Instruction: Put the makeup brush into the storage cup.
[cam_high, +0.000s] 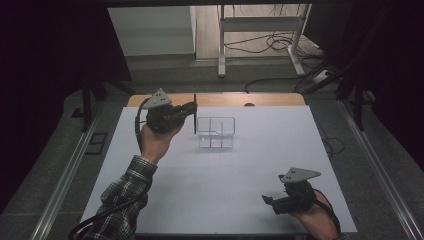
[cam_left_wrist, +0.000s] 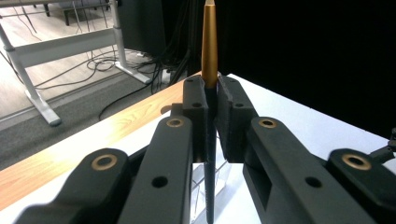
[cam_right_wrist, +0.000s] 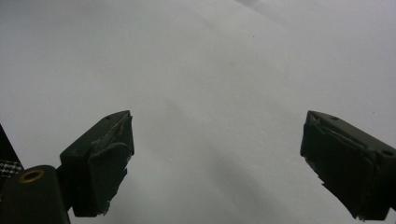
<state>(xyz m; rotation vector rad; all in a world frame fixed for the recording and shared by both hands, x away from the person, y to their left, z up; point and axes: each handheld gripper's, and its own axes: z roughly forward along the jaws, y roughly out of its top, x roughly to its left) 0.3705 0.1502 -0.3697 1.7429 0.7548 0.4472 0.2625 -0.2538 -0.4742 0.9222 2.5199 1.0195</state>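
Note:
My left gripper (cam_high: 192, 111) is raised over the far left of the white table (cam_high: 225, 190), shut on a slim pen (cam_high: 194, 119) that stands upright. In the left gripper view the pen (cam_left_wrist: 209, 51) has a gold upper part and a dark lower shaft, pinched between the pads of the left gripper (cam_left_wrist: 211, 100). A clear divided plastic holder (cam_high: 216, 132) sits just right of the pen; this holder (cam_left_wrist: 225, 175) shows below the jaws. My right gripper (cam_high: 267, 200) rests low near the front right edge, open, and nothing lies between the jaws of the right gripper (cam_right_wrist: 215, 158).
A strip of wooden tabletop (cam_high: 270, 99) runs along the far edge of the white sheet. Beyond it stand a white metal frame (cam_high: 222, 45) and loose cables (cam_high: 280, 42) on the floor. Dark curtains close off both sides.

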